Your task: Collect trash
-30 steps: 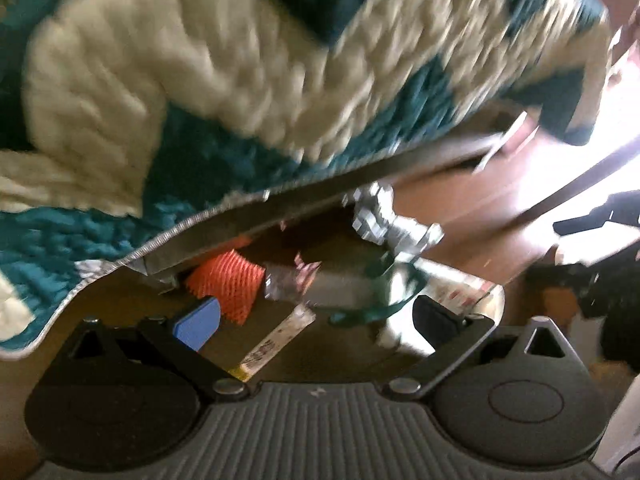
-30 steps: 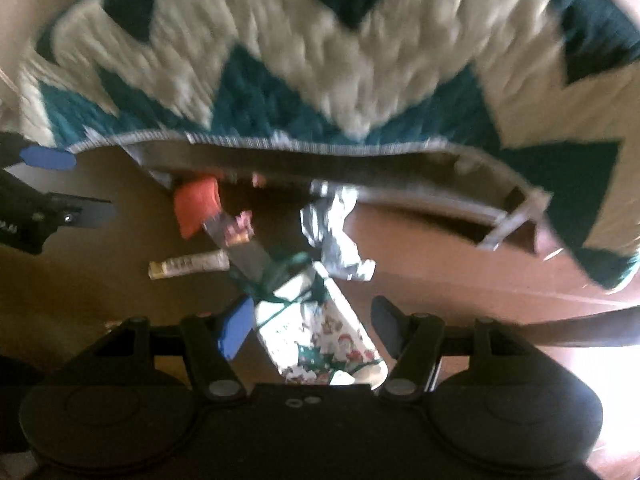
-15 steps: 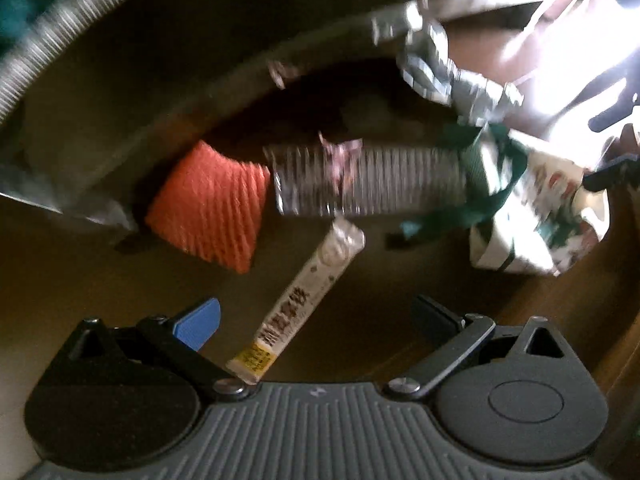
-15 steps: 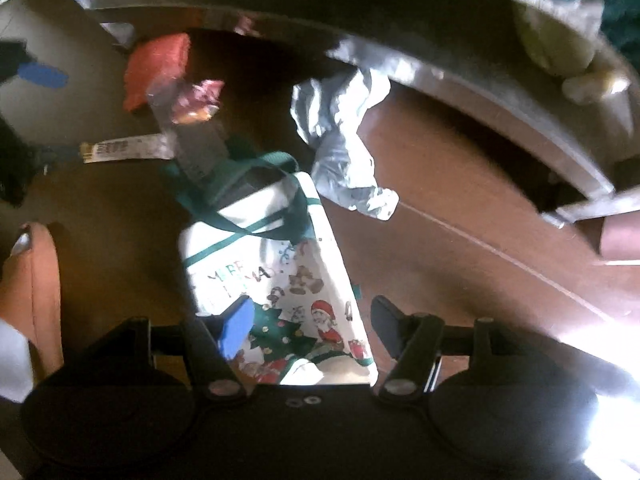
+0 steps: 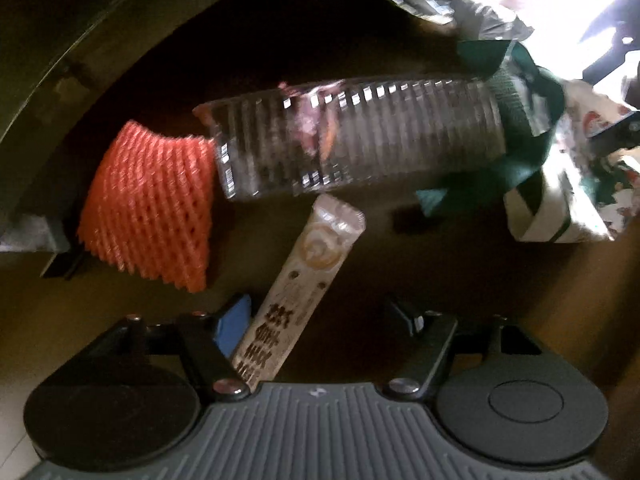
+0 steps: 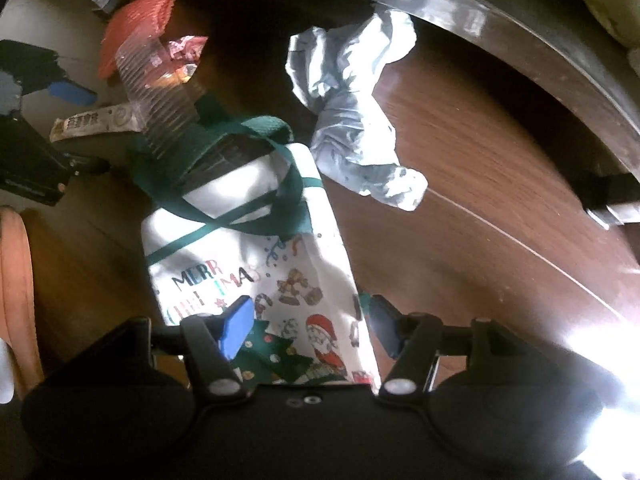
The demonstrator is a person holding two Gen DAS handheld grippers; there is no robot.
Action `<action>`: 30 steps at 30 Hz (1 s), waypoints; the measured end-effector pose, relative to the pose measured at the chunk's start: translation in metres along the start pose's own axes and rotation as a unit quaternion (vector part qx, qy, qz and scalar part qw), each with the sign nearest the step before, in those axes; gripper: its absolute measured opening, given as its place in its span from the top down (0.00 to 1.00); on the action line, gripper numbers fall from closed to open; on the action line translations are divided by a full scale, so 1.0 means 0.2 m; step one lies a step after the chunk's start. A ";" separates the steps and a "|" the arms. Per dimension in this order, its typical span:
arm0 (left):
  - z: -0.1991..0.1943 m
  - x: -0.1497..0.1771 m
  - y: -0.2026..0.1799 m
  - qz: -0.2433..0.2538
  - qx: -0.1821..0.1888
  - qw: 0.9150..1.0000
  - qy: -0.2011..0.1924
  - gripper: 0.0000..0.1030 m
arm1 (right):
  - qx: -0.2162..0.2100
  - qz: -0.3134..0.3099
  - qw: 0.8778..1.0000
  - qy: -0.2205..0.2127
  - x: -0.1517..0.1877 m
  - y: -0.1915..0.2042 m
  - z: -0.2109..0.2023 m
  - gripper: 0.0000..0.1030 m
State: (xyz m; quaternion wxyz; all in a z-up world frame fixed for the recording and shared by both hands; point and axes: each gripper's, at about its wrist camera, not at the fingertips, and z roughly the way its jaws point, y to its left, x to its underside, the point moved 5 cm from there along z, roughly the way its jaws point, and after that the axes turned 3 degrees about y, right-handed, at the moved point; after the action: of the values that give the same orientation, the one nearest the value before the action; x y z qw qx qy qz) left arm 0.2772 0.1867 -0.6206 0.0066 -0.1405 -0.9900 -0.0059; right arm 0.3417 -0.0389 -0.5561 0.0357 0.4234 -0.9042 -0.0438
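Trash lies on a wooden floor. A beige stick sachet (image 5: 304, 288) lies between the fingers of my left gripper (image 5: 320, 316), resting against the blue left pad (image 5: 234, 322); the jaws are closing and the right finger stands clear of it. Beyond lie an orange foam net (image 5: 152, 208), a clear ribbed plastic cup (image 5: 360, 144) with a pink wrapper inside, and crumpled grey paper (image 6: 352, 112). A white Christmas bag (image 6: 248, 264) with green handles lies under my right gripper (image 6: 310, 320), whose jaws straddle its bottom end and are closing slightly. I cannot see the pads pressing on it.
A dark furniture edge (image 6: 520, 60) curves across the top of both views, with shadow beneath it. Brown wooden floor (image 6: 500, 220) spreads right of the bag, with sun glare at the lower right. An orange rounded object (image 6: 14, 280) sits at the left edge.
Both grippers have sunk close to the floor, so the teal and cream blanket has left view. The left jaws have narrowed around the sachet. The bag now fills the right gripper's gap.
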 end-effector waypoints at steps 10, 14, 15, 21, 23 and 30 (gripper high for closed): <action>-0.04 -0.01 -0.07 0.020 0.006 1.000 -0.014 0.64 | 0.038 -0.019 0.999 0.008 -0.03 0.04 0.06 0.93; -0.04 -0.02 -0.13 0.029 0.001 1.000 -0.003 0.70 | 0.034 -0.028 0.999 0.008 -0.02 0.07 0.05 0.94; -0.05 -0.02 -0.14 0.027 0.005 1.000 -0.001 0.71 | 0.036 -0.030 0.999 0.007 -0.01 0.08 0.03 0.95; -0.17 0.01 -0.21 0.037 0.020 0.999 0.002 0.72 | 0.048 0.003 0.999 0.006 0.05 0.16 -0.11 0.97; -0.23 0.01 -0.24 0.048 0.025 0.999 -0.001 0.73 | 0.059 0.002 0.998 0.001 0.08 0.20 -0.18 0.97; -0.55 -0.02 -0.28 0.064 0.036 0.997 -0.016 0.92 | 0.081 0.019 0.996 -0.028 0.12 0.26 -0.48 0.98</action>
State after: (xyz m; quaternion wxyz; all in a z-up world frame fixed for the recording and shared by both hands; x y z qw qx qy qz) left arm 0.2663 0.1299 -0.5104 -0.0037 -0.2035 -0.9785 0.0328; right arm 0.2960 -0.0283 -0.4539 -0.0233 0.4059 -0.9134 0.0187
